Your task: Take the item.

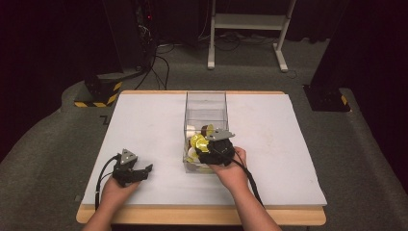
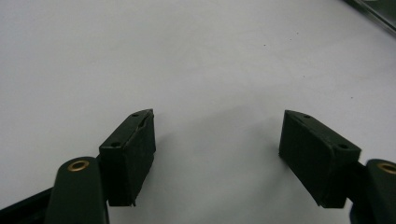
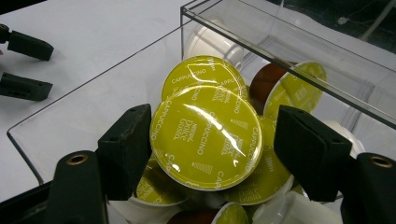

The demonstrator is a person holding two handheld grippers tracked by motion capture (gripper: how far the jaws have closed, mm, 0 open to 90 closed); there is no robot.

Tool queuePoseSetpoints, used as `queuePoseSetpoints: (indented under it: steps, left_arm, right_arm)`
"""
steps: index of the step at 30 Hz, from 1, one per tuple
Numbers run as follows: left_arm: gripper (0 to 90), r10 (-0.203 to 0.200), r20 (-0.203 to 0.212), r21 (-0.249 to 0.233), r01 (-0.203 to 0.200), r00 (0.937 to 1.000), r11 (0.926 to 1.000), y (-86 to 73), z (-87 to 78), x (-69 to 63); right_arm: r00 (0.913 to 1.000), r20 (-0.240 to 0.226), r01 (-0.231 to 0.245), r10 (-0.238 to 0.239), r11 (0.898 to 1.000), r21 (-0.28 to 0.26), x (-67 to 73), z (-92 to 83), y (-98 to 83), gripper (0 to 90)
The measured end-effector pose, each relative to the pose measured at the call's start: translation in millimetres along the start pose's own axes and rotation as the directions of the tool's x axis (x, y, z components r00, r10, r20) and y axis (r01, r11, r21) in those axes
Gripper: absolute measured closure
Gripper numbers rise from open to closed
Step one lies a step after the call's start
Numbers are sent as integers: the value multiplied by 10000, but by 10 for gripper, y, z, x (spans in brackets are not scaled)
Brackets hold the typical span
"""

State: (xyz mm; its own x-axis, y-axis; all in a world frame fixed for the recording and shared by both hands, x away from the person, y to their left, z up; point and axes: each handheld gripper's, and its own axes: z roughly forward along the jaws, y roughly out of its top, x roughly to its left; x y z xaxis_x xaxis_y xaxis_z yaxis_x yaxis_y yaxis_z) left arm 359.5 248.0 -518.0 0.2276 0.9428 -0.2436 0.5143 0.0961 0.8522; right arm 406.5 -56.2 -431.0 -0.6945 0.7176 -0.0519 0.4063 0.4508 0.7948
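A clear plastic box [image 1: 206,94] stands mid-table and holds several coffee capsules with yellow-green lids, some with white bodies, some with brown. My right gripper [image 3: 212,112] is lowered into the box's near end [image 1: 211,144], its jaws astride the topmost yellow-green capsule [image 3: 205,140]. The left pad [image 3: 126,149] is at the lid's rim, and a narrow gap separates the right pad [image 3: 310,154] from it. My left gripper [image 1: 144,171] rests low over the bare white tabletop at the front left, open and empty [image 2: 217,114].
The white table top [image 1: 269,144] lies bare on both sides of the box. A brown-bodied capsule [image 3: 266,84] and a white one [image 3: 210,39] lie deeper in the box. Beyond the table are a white stand [image 1: 245,21] and floor cables.
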Motion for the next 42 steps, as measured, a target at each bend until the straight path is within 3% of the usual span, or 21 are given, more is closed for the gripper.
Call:
queuePoseSetpoints:
  steps: [14,32,42]
  left_arm:
    - [272,-32,2,-17,32,10000,10000,-1,1,-3]
    - [272,-41,1,-27,41,10000,10000,-1,1,-4]
    - [272,-31,4,-21,31,10000,10000,-1,1,-2]
  right_arm:
    - [9994,-168,-306,309,9994,179,-3,-5,-2,373]
    - [9992,-37,-390,390,9992,39,8,-27,-23,379]
    - [9972,-137,-743,739,9969,-268,-4,-86,-59,380]
